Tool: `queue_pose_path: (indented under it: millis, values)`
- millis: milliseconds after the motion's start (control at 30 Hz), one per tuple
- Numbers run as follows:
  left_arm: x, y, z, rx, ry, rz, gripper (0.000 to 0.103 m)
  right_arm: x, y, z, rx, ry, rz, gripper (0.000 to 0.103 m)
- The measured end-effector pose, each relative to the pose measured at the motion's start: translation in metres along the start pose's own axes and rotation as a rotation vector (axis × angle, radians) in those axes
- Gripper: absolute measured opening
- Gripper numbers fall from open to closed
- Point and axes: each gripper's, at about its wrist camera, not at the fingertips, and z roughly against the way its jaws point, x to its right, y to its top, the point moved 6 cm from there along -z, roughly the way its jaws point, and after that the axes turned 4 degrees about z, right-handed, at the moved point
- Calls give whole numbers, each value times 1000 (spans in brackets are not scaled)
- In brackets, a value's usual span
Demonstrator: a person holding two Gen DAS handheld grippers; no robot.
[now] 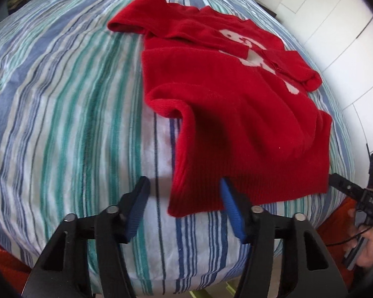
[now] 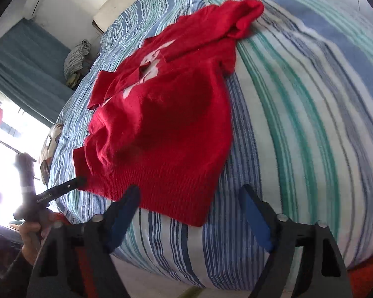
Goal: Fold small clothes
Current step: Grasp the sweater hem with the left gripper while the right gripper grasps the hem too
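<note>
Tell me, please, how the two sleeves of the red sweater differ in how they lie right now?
In the left wrist view, the left sleeve stretches out onto the striped bedcover, its cuff clear of the body; the right sleeve is folded inward over the sweater, its cuff lying on the red knit. The left sleeve leaves the white motif clear; the right sleeve partly covers it. Both are red knit, and neither is near a gripper.

A red sweater on a stripy bed

The red sweater point(image 1: 236, 104) lies on the stripy blanket point(image 1: 62, 99). The left gripper point(image 1: 184, 193) has its blue fingers point(image 1: 232, 213) apart at the sweater's bottom corner. The right gripper point(image 1: 340, 186) touches the other corner.
</note>
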Motion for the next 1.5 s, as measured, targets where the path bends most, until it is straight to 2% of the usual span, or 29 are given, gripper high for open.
queue_pose_path:
  millis: [33,100,167,267,333,433,533,600,733,967,1133,1267,1367,1400,1467,1500]
  values:
    - [1,1,-2,-6,-11,2,9,-1,-1,-8,-12,29,-4,44]
    - [-3,0,0,-19,-24,36,3,-4,-2,-12,-47,30,-5,5]
    - [-8,-5,26,26,-71,69,3,-10,-2,8,-39,46,-14,5]
    - [-14,-23,63,40,-100,72,3,-23,-9,51,-51,79,-17,4]
    - [-16,-36,72,21,-91,60,3,-24,-17,65,-92,35,-15,4]
    - [-19,-49,54,-24,-28,39,2,-14,-25,51,-150,-53,-8,4]
    - [-28,-55,26,-64,26,85,2,5,-33,23,-217,-136,-33,4]
    - [-31,-57,22,-59,36,97,2,8,-35,14,-218,-174,-30,4]
    - [-26,-60,19,-33,85,44,2,5,-34,15,-205,-223,-23,3]
    - [-27,-57,0,-44,103,58,3,11,-34,-4,-178,-209,-44,1]
    - [-31,-64,6,-41,99,73,7,19,-38,1,-161,-170,-85,1]
    - [-42,-76,20,-45,109,76,9,16,-38,6,-164,-178,-86,2]
    - [-39,-84,27,-50,148,30,12,11,-38,8,-180,-196,-68,7]
    - [-38,-86,28,-52,170,5,16,10,-39,9,-192,-191,-69,9]
    - [-37,-92,32,-66,222,-35,29,12,-42,12,-214,-188,-74,14]
    - [-38,-96,35,-80,252,-45,42,12,-42,15,-227,-191,-72,20]
